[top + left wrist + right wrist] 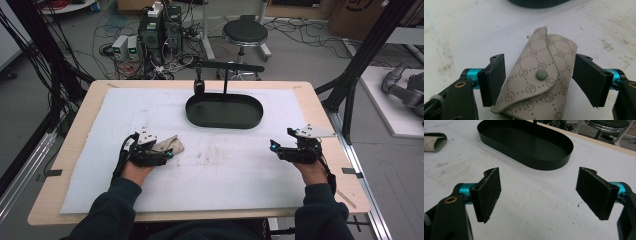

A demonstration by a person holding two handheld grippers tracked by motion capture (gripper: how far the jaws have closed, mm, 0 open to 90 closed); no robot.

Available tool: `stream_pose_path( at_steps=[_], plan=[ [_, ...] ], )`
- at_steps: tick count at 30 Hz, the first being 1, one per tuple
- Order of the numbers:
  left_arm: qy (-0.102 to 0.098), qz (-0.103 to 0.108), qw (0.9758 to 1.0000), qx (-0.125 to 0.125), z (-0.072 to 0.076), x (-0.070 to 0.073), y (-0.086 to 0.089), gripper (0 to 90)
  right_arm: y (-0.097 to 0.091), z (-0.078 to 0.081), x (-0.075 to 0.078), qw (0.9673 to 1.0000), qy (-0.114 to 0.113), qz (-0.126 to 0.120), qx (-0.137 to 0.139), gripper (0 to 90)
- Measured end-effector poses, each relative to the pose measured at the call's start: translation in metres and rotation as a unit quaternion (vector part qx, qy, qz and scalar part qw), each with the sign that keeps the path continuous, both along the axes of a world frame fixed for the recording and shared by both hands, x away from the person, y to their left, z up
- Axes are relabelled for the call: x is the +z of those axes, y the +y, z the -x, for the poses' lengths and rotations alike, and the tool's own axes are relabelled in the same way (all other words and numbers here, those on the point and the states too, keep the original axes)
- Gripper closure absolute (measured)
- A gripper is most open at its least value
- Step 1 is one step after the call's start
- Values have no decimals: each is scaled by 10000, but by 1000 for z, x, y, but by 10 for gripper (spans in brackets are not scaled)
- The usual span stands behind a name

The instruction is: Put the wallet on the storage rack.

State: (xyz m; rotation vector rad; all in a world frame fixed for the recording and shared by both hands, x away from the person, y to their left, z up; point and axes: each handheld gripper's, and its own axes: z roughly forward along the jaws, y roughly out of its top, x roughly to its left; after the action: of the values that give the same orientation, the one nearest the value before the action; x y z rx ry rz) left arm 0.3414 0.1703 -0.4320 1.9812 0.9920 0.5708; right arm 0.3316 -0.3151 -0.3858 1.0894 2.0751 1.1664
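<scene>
Beige patterned pouch (541, 77) with a snap button lies flat on the white mat (225, 175) covering the table (75, 165), left of centre. It sits between the jaws of the left gripper (539, 80): the pads stand at either side of it, wide apart. The right-hand pad looks to be at or just beside the pouch edge; the left-hand pad shows a thin gap. No squeeze or buckling visible in the fabric, so I read this as not yet gripped. Flap is closed and the snap looks fastened.

Right gripper (537, 197) hovers over bare mat at the right side of the table, jaws wide open, holding nothing. Well apart from the pouch.

Black oval tray (225, 111) with its upright stand sits at the far middle of the mat, empty as far as both views show. From the right gripper view the pouch (434, 141) is seen at far left, clear of the tray.

Progress, my read: early stage. Done: left gripper is lined up around the pouch. Left: close on it, lift, and probably carry it to the tray or hand it over to the right gripper; can't tell which. Nothing has reached the tray yet.

Watch item: pouch is soft and flat, so the pads may slip over it unless they go low enough.
</scene>
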Motion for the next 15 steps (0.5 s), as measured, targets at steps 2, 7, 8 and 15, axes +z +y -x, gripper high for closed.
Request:
stream_pose_path(
  at_steps=[2,7,8,15],
  plan=[
    [-42,16,9999,-92,-1,0,3,205,0,0,0,10000,12,6,0,207],
    [57,-14,9997,-219,-5,-4,9,204,0,0,0,10000,10,10,14,207],
    [50,-47,9996,-260,-6,-5,9,204,0,0,0,10000,7,12,17,207],
    [545,-148,9974,-440,-13,-16,11,177,0,0,0,10000,16,14,16,207]
  ],
)
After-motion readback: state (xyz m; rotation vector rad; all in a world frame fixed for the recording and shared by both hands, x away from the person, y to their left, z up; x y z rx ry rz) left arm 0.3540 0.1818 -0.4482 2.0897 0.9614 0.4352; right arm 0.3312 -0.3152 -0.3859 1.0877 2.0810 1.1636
